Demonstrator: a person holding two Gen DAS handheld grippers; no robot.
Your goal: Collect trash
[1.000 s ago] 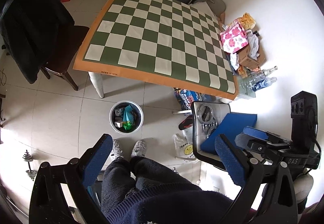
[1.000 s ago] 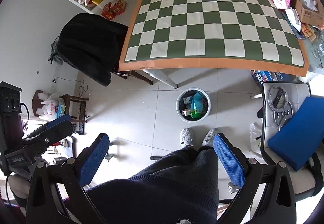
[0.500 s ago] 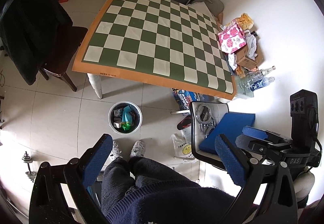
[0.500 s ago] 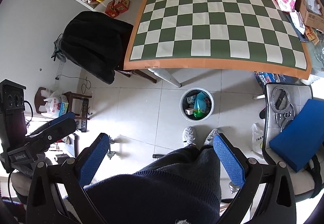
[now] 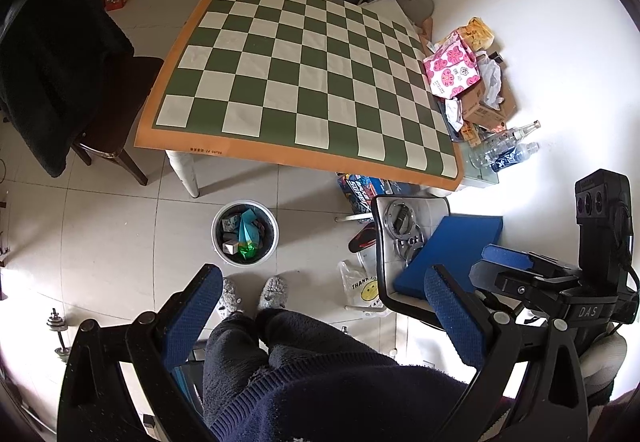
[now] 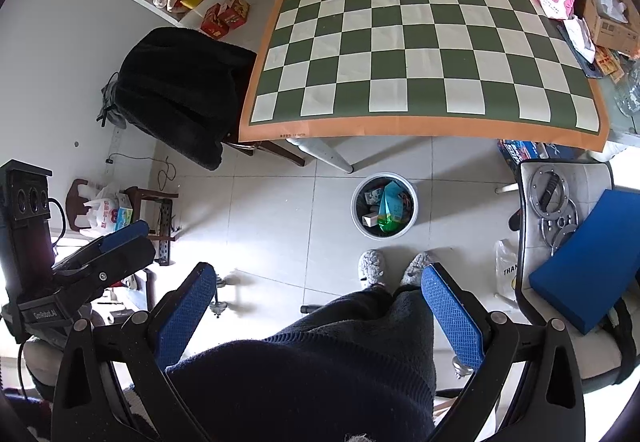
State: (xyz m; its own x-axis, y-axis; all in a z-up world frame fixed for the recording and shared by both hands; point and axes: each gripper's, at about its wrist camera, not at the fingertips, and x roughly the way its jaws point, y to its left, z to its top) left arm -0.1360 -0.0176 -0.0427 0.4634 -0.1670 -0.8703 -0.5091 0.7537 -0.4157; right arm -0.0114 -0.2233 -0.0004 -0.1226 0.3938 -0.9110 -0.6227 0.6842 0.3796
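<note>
A white round trash bin (image 5: 245, 232) (image 6: 385, 211) stands on the tiled floor in front of the table, holding cartons and green and blue wrappers. The table (image 5: 312, 82) (image 6: 420, 42) carries a bare green-and-white checkered cloth. Both grippers hang high above the floor, over the person's dark-trousered legs. My left gripper (image 5: 323, 278) is open with nothing between its blue pads. My right gripper (image 6: 318, 272) is also open and holds nothing. Each gripper shows side-on at the edge of the other's view.
A pink flowered bag (image 5: 452, 70), a cardboard box (image 5: 480, 106) and plastic bottles (image 5: 504, 150) crowd the table's right end. A chair with a dark coat (image 5: 52, 62) stands left. Right of the bin is a chair with a blue cushion (image 5: 452, 250) and metal rings.
Both views have drifted only slightly, with the table a little farther off in the left wrist view. Both grippers stay open and nothing was picked up or dropped.
</note>
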